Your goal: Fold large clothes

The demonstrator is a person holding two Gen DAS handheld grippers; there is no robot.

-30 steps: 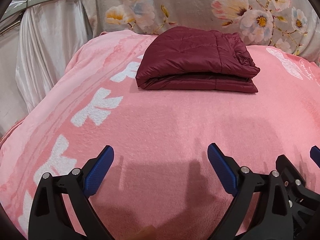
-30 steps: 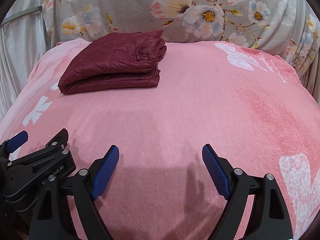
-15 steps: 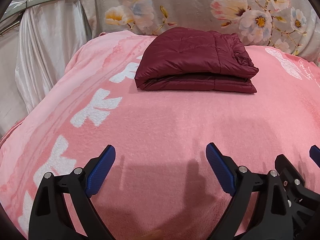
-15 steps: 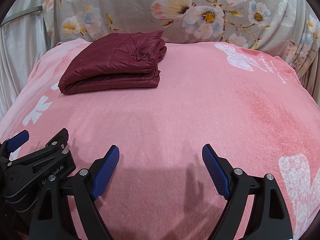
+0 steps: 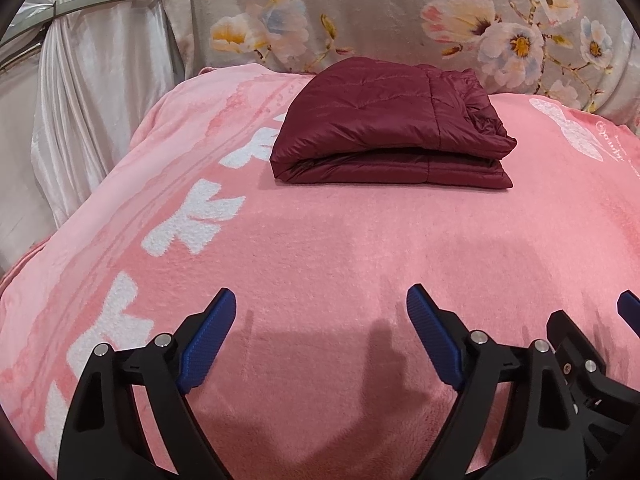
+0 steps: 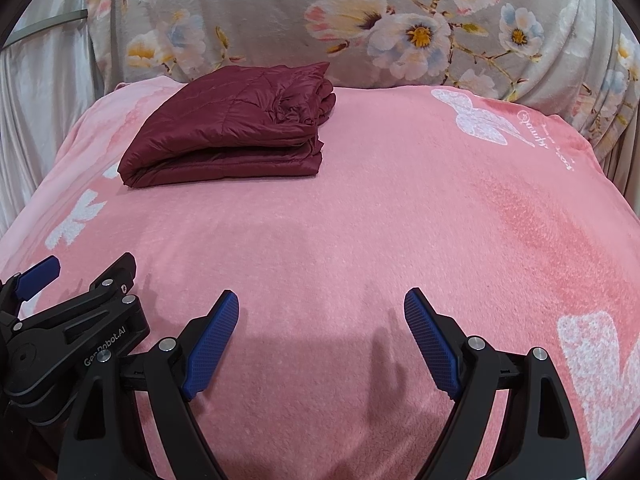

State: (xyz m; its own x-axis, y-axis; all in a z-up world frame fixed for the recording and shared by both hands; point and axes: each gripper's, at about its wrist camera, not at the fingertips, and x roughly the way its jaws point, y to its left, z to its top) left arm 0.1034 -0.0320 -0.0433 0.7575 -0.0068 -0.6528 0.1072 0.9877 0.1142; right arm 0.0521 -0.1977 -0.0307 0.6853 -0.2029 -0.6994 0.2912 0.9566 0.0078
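A maroon quilted jacket (image 5: 384,128) lies folded in a neat stack on the far part of the pink blanket (image 5: 320,248). It also shows in the right wrist view (image 6: 232,128), far left. My left gripper (image 5: 322,304) is open and empty, low over the blanket, well short of the jacket. My right gripper (image 6: 322,304) is open and empty too, just to the right of the left one. The right gripper's edge shows in the left wrist view (image 5: 600,344); the left gripper's body shows in the right wrist view (image 6: 76,320).
A grey floral cover (image 6: 400,24) rises behind the blanket. White satin drapery (image 5: 80,100) hangs at the left with a metal rail (image 5: 100,2). The blanket falls away at its left and right edges.
The left view has shifted very slightly. The jacket and the right gripper have not moved. Both grippers stay open.
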